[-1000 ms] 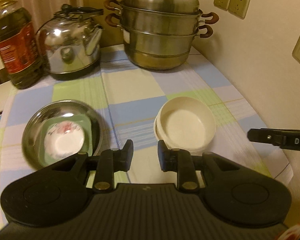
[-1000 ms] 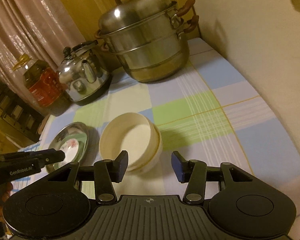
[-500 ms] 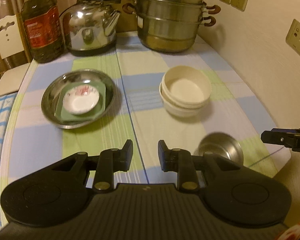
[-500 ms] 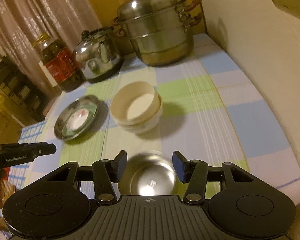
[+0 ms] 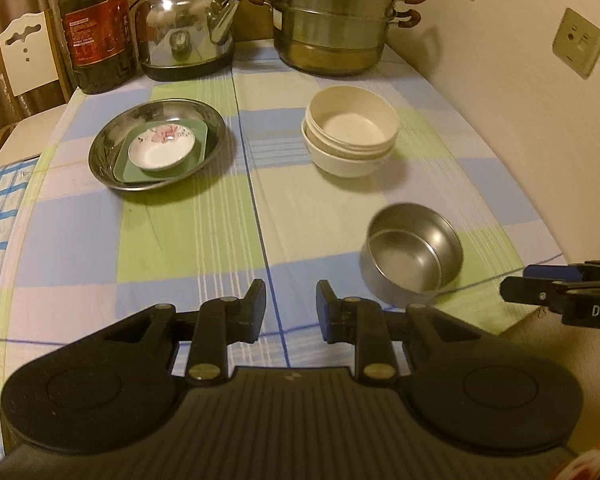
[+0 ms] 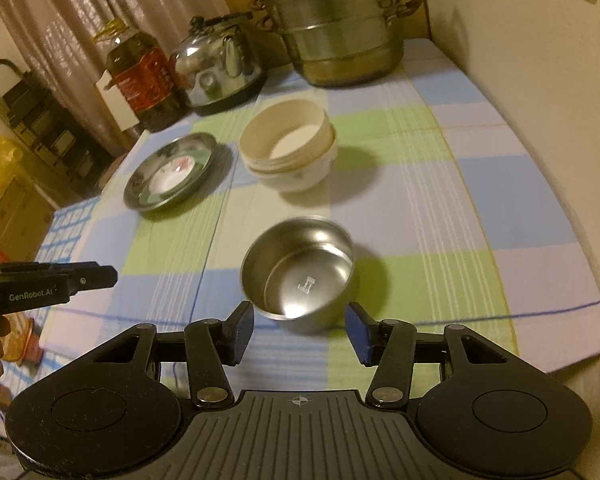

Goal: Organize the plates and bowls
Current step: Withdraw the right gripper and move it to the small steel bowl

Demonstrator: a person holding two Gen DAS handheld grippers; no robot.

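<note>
A small steel bowl (image 5: 412, 256) stands alone near the table's front right; in the right wrist view (image 6: 298, 270) it sits just ahead of my open, empty right gripper (image 6: 299, 330). A stack of cream bowls (image 5: 350, 130) (image 6: 288, 150) stands behind it. A steel plate (image 5: 158, 142) (image 6: 170, 170) at the left holds a green square dish (image 5: 126, 168) and a small white flowered saucer (image 5: 162, 148). My left gripper (image 5: 291, 306) is open and empty, hovering above the table's front edge, left of the steel bowl.
At the back stand an oil bottle (image 5: 96, 28), a steel kettle (image 5: 186, 36) and a stacked steamer pot (image 5: 334, 20). A wall with sockets (image 5: 578, 46) runs along the right. The checked tablecloth (image 5: 180, 240) ends at the front edge.
Both grippers have pulled back toward the table's front and away from the cream bowls. The steel bowl has come into view ahead of the right gripper.
</note>
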